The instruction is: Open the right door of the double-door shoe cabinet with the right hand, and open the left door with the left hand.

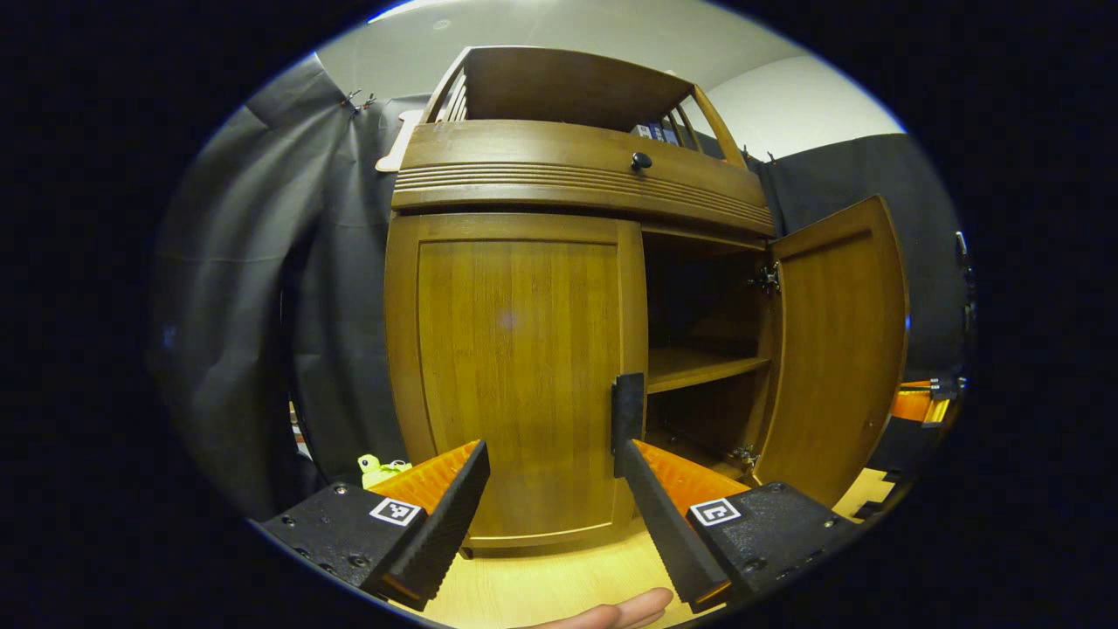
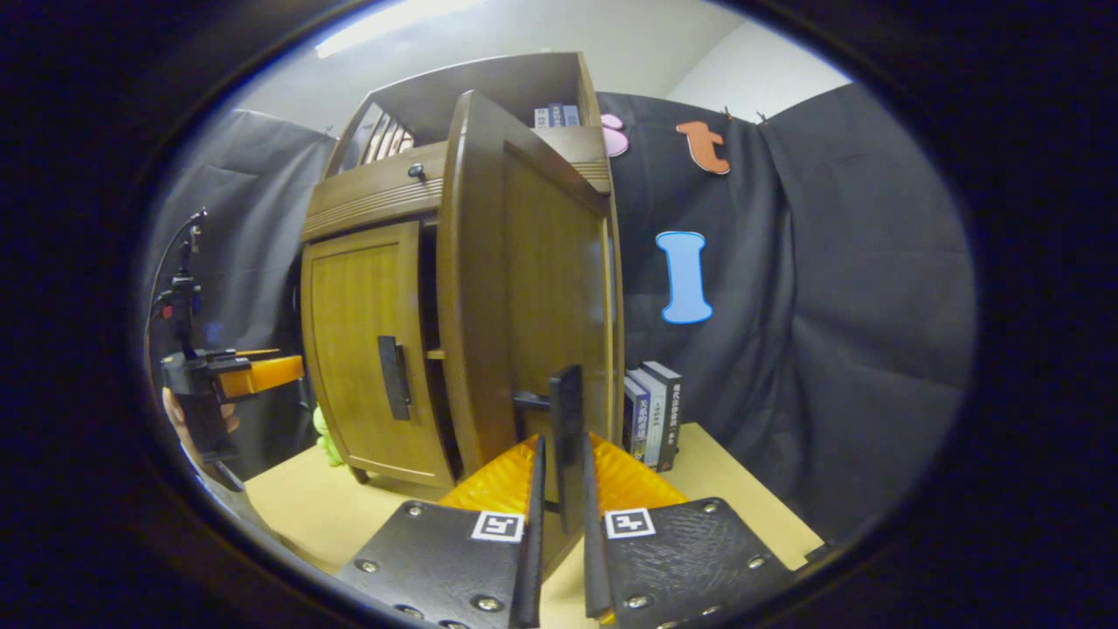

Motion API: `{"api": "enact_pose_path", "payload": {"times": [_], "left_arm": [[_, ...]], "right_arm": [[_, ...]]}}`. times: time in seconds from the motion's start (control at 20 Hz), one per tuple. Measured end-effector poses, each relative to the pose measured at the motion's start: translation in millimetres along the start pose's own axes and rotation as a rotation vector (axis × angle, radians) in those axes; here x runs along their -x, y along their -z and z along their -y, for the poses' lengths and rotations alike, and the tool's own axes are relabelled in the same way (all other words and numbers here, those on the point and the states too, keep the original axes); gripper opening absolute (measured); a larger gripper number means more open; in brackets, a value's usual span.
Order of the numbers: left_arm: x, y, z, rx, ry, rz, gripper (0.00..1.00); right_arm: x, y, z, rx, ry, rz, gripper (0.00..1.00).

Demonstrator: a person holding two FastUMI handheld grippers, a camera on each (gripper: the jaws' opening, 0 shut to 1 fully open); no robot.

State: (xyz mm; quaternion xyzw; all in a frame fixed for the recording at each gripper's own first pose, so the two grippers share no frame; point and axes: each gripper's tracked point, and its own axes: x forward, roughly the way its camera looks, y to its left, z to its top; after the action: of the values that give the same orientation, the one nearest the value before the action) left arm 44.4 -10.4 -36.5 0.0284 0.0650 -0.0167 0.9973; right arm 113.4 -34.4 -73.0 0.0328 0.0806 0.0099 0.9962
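Note:
The wooden shoe cabinet (image 1: 524,175) stands on a table. Its left door (image 1: 515,367) is closed, and its dark vertical handle (image 1: 627,411) sits at the door's right edge. My left gripper (image 1: 550,454) is open in front of that door; its right finger (image 1: 651,498) ends just below the handle, not gripping it. The right door (image 2: 524,288) is swung wide open, showing a shelf (image 1: 699,367) inside. My right gripper (image 2: 561,445) is shut on the right door's handle (image 2: 566,402). The left gripper (image 2: 262,371) also appears far left in the right gripper view, held by a hand.
Several books (image 2: 651,415) stand upright on the light wooden table (image 2: 742,489) beside the open door. A green toy (image 1: 380,467) lies left of the cabinet's base. A drawer with a round knob (image 1: 641,161) tops the doors. Black cloth hangs behind.

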Motion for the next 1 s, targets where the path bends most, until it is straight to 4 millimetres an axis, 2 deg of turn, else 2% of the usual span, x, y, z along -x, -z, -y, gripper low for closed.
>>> {"api": "enact_pose_path", "payload": {"times": [0.15, 0.2, 0.25, 0.3, 0.4, 0.45, 0.6, 0.7, 0.75, 1.0], "left_arm": [[-3, 1, 0, -0.002, -0.007, -0.004, 0.96], [-5, 3, 1, -0.004, -0.008, -0.009, 0.92], [-5, 5, 1, -0.006, -0.009, -0.014, 0.96], [-7, 6, 3, -0.011, -0.01, -0.019, 0.96], [-9, 8, 4, -0.02, -0.011, -0.021, 0.93], [-10, 8, 5, -0.022, -0.012, -0.023, 0.96], [-14, 13, 9, -0.038, -0.009, -0.031, 0.96], [-17, 15, 12, -0.048, -0.011, -0.036, 0.96], [-19, 17, 13, -0.053, -0.019, -0.037, 0.93], [-29, 26, 20, -0.033, -0.04, -0.049, 0.94]], "right_arm": [[-2, 7, 26, 0.008, 0.069, -0.018, 0.19], [16, -18, 45, 0.007, 0.132, -0.015, 0.17], [-4, 3, 64, -0.007, 0.187, -0.006, 0.08], [-1, 7, 76, -0.01, 0.193, 0.011, 0.0], [2, 7, 92, -0.045, 0.203, 0.025, 0.01], [4, 8, 95, -0.051, 0.203, 0.029, 0.01], [11, 14, 119, -0.026, 0.251, 0.033, 0.01], [8, 12, 112, -0.071, 0.2, 0.048, 0.01], [7, 13, 115, -0.08, 0.203, 0.049, 0.01], [7, 16, 115, -0.085, 0.194, 0.075, 0.01]]}}
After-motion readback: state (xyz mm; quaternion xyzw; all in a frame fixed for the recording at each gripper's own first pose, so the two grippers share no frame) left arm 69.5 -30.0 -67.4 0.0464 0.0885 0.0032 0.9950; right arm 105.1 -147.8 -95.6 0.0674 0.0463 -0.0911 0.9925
